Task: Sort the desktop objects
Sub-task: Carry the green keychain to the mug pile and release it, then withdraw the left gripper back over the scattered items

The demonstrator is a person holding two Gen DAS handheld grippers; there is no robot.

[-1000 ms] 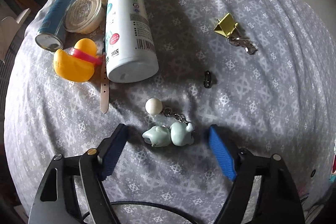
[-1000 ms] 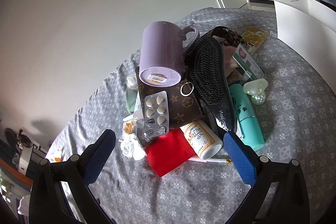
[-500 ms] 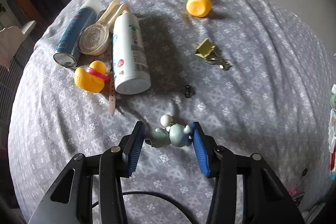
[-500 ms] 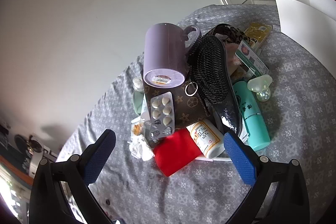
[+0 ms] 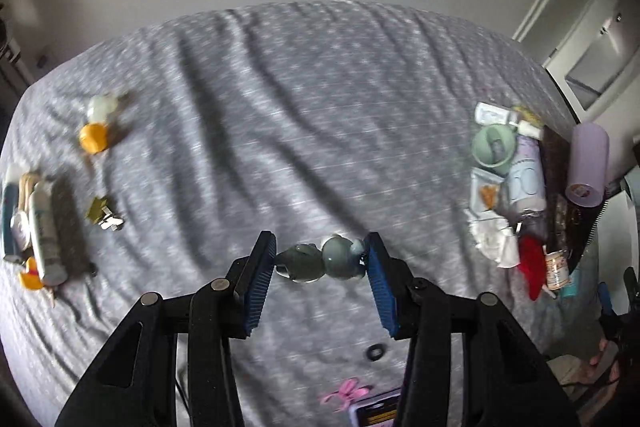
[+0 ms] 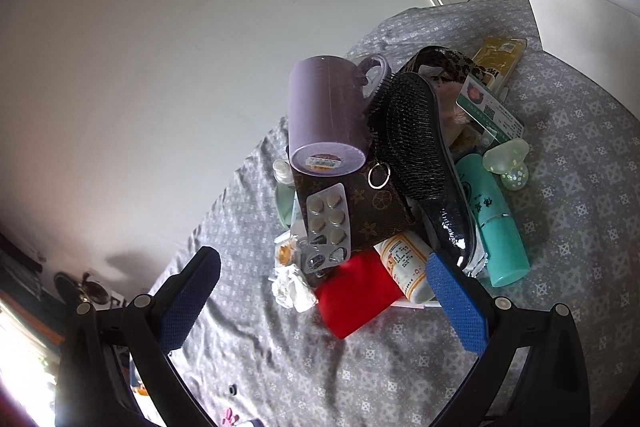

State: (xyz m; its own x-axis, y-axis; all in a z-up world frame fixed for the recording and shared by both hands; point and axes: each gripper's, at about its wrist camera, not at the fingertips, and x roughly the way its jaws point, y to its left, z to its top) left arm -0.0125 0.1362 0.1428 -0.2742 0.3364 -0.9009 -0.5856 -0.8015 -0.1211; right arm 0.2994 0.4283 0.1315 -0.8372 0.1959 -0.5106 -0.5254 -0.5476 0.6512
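My left gripper (image 5: 321, 261) is shut on a pale green figurine keychain (image 5: 320, 261) and holds it above the grey patterned cloth (image 5: 300, 107). My right gripper (image 6: 320, 291) is open and empty, above the near edge of a pile: a lilac mug (image 6: 326, 119) on a brown wallet (image 6: 372, 207), a pill blister (image 6: 328, 219), a black hairbrush (image 6: 420, 163), a red cloth (image 6: 356, 297), a white pill bottle (image 6: 408, 263) and a teal bottle (image 6: 496, 223). The same pile shows at the right of the left wrist view (image 5: 532, 199).
At the left of the left wrist view lie a white spray bottle (image 5: 46, 231), a yellow duck (image 5: 30, 277), a gold binder clip (image 5: 102, 215) and an orange-capped bottle (image 5: 96, 131). A small black ring (image 5: 375, 351) lies near the front edge. A wall stands behind the table.
My left gripper has shut on the keychain, lifted it off the cloth and swung to the right, away from the bottles and duck. My right gripper stayed open and drifted slightly.
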